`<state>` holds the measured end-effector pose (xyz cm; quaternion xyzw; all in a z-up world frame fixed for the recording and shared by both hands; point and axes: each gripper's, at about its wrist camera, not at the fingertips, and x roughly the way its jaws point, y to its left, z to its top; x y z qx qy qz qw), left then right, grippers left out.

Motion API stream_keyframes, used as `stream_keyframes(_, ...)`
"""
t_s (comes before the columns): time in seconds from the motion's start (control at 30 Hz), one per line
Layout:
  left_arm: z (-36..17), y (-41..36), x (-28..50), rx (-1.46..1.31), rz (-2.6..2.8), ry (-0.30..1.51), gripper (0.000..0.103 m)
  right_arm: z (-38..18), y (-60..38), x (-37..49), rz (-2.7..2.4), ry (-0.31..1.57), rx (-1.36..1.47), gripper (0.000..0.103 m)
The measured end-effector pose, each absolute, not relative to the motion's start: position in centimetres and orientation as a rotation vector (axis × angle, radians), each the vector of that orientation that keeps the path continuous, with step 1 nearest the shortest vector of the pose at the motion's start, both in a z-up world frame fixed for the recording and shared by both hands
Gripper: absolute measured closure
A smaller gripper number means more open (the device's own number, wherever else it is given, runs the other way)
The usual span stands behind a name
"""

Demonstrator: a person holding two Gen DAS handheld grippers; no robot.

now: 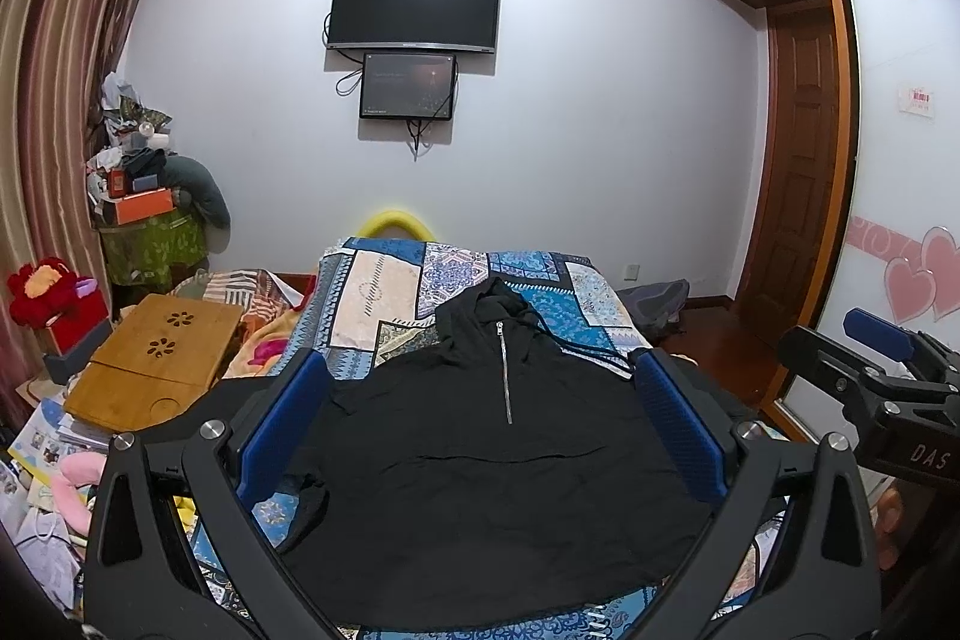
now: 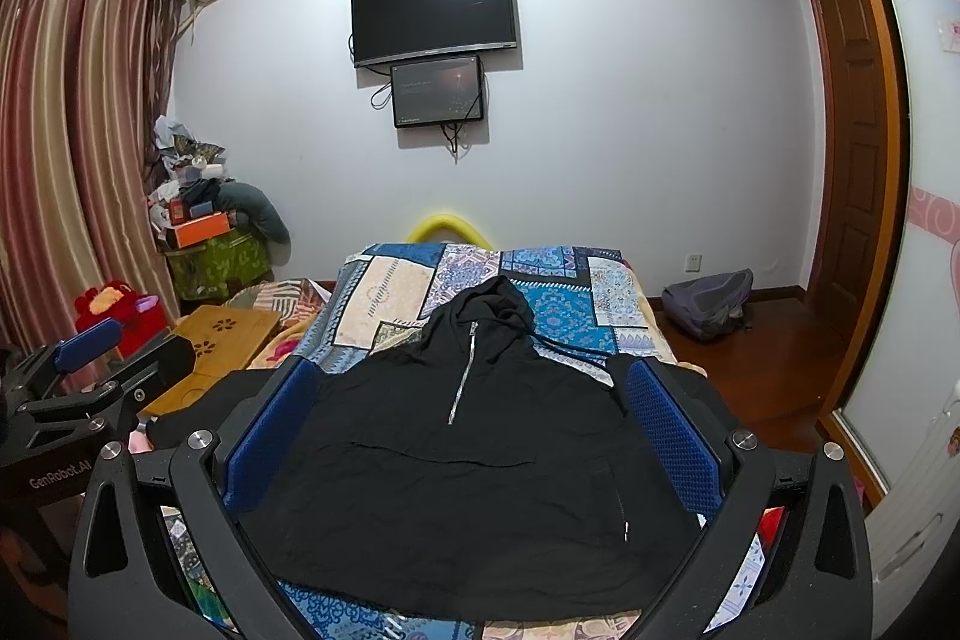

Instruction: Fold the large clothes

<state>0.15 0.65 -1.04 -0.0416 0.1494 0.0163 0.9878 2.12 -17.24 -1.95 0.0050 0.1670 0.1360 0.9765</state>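
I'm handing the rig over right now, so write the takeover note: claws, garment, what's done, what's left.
Left claw: open, empty, held above the bed.
Right claw: open, empty, alongside it.
Black hoodie: spread front-up on the patterned bedspread, hood toward the far wall, zipper closed, drawstring trailing to the right. Sleeves mostly hidden behind the claw fingers.
Done: laid out flat; no fold visible.
Left: all the folding, probably sleeves in first, then the body.
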Motion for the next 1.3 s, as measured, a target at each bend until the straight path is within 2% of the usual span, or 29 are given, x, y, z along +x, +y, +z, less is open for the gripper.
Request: stream_keyframes(1.3,-1.2,1.1,0.5,-0.097,0.048,0.302,0.0,-2.4,-16.3,2.3,0.27,0.349,-0.001,0.0)
